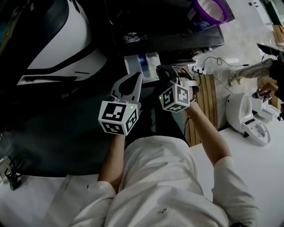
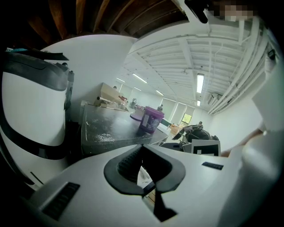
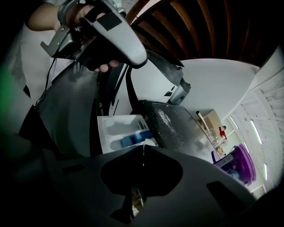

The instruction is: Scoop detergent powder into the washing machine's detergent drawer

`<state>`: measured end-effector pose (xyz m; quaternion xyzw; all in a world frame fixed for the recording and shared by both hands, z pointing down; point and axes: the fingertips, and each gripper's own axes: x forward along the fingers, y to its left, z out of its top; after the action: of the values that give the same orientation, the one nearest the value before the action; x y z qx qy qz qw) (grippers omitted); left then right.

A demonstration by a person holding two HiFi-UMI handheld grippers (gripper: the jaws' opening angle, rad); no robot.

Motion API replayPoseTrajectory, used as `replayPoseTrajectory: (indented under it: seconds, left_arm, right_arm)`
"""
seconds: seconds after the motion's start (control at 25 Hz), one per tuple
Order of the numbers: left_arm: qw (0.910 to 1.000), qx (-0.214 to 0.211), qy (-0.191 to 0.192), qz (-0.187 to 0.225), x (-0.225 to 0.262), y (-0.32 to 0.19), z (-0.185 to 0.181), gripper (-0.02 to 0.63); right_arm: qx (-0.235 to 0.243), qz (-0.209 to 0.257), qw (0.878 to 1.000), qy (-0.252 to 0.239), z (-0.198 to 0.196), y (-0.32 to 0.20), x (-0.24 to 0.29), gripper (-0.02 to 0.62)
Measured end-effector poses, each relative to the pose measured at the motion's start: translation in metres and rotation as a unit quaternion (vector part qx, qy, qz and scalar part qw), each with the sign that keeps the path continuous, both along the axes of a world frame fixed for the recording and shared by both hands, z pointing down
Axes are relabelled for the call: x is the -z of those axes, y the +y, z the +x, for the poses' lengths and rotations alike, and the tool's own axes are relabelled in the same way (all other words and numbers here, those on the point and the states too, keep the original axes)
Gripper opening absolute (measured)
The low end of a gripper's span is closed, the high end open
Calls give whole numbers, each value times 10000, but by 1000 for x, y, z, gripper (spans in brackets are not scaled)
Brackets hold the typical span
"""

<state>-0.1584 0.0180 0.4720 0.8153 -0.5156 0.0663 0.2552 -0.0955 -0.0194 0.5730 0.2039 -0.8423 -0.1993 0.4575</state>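
Note:
The white detergent drawer (image 1: 143, 63) with a blue compartment stands pulled out of the dark washing machine (image 1: 164, 31); the right gripper view shows the drawer (image 3: 120, 131) just past the jaw tips. A purple detergent tub (image 1: 211, 9) stands on the machine's top, also seen as the tub (image 2: 151, 119) and the tub (image 3: 238, 166). Spilled powder (image 2: 103, 137) speckles that top. My white left gripper (image 1: 136, 77) is shut and holds nothing, just left of the drawer. My black right gripper (image 1: 165, 70) is shut and holds nothing, just right of the drawer.
A big white and black curved appliance body (image 1: 66, 40) fills the left. Right of me lie a wooden slatted panel (image 1: 207, 104), cables (image 1: 213, 62) and a white device (image 1: 248, 119) on the pale floor. Another person's arm (image 1: 255, 68) reaches in at far right.

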Motion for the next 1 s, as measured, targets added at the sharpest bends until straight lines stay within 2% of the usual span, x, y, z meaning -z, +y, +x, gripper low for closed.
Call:
replayPoseTrajectory:
  seconds: [0.44,1.0]
  left_arm:
    - [10000,18,-10,8,0,3,-4,18]
    - [10000,67,21,35,2,8,-7,18]
  right_arm:
    - [269,559,9970,464,-1,5,1,9]
    - [307,722,9950,612,2,8,5,8]
